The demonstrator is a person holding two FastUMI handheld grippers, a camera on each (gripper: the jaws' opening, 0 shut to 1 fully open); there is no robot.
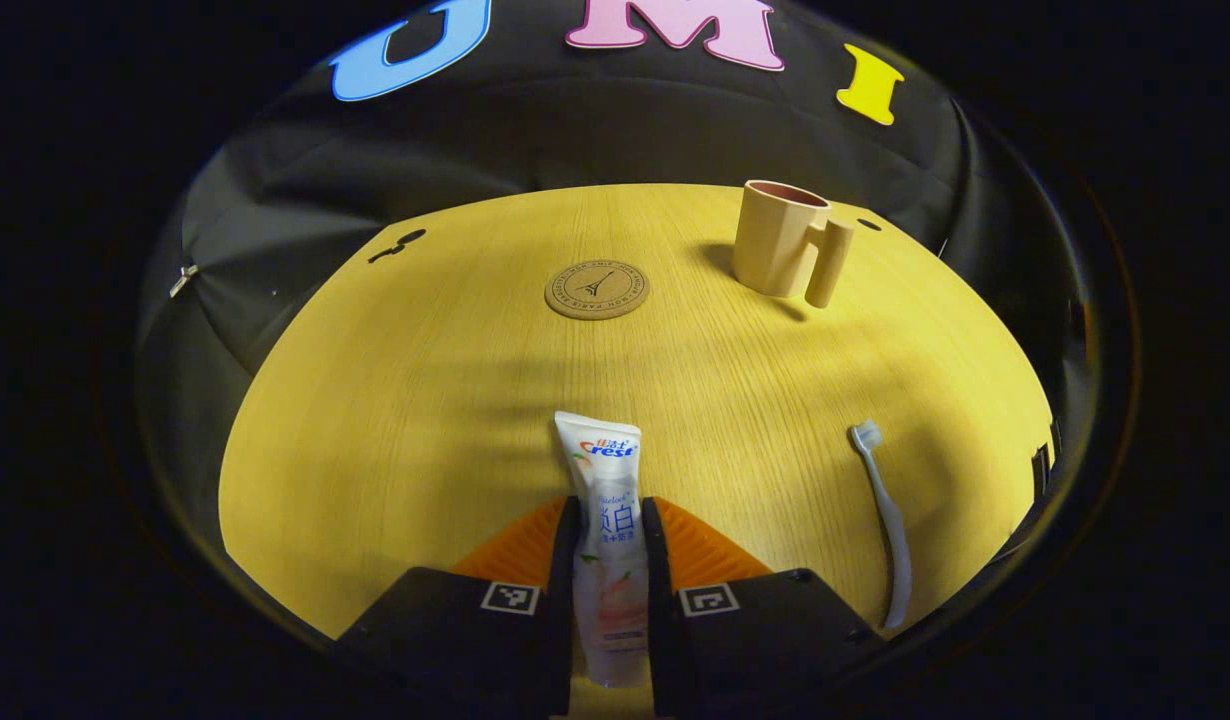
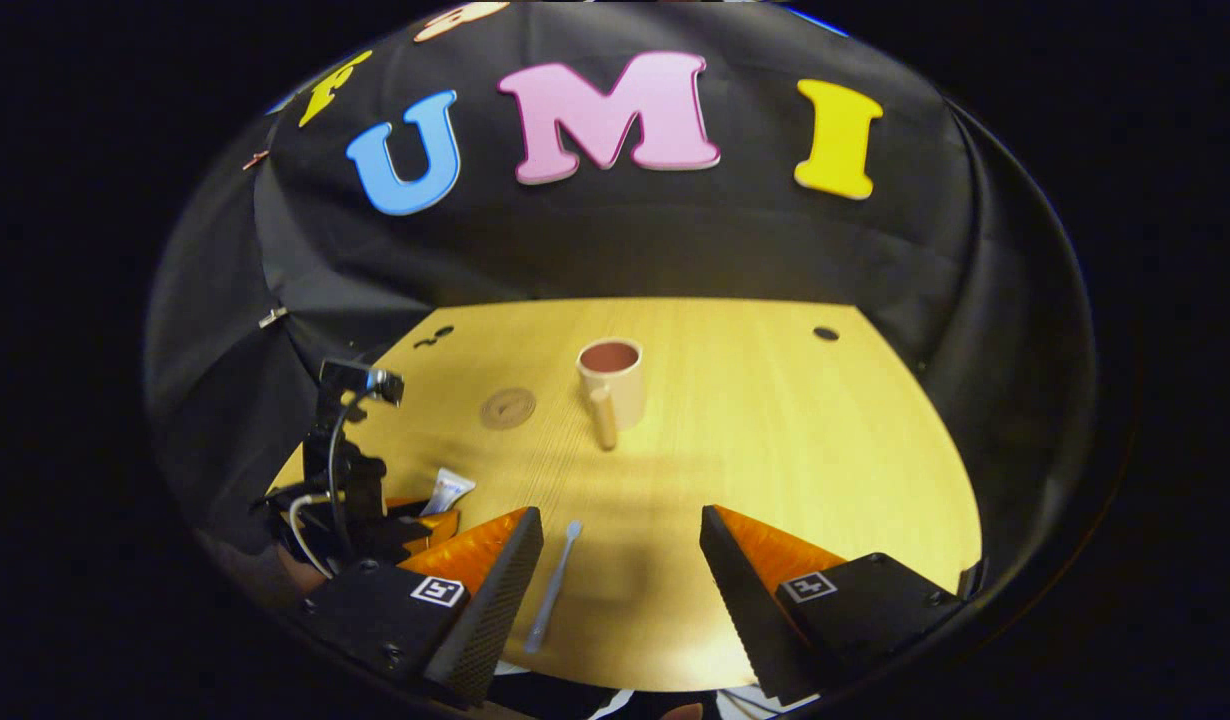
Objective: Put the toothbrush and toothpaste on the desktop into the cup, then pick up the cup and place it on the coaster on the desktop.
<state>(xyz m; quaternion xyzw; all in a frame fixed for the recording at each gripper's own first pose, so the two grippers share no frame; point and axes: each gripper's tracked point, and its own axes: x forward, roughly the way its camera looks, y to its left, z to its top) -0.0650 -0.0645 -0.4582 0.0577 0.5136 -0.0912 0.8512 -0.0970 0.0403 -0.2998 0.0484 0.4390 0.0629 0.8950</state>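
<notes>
My left gripper [image 1: 607, 525] is shut on the white toothpaste tube [image 1: 603, 500], both fingers pressing its sides near the table's front edge. The tube's flat end points toward the round cork coaster [image 1: 597, 290] at the middle back. A beige cup [image 1: 780, 240] with a handle stands upright at the back right. The pale toothbrush [image 1: 883, 520] lies on the wood at the right front. In the right gripper view, my right gripper [image 2: 621, 545] stands open above the table; the toothbrush [image 2: 553, 587] lies just inside its left finger, the cup [image 2: 613, 385] farther ahead, the toothpaste tube [image 2: 447, 490] and left gripper at left.
The yellow wooden table [image 1: 425, 400] has a rounded front edge and black cloth walls behind. Small dark cable holes [image 1: 399, 243] sit at its back corners. A coaster [image 2: 507, 407] lies left of the cup in the right gripper view.
</notes>
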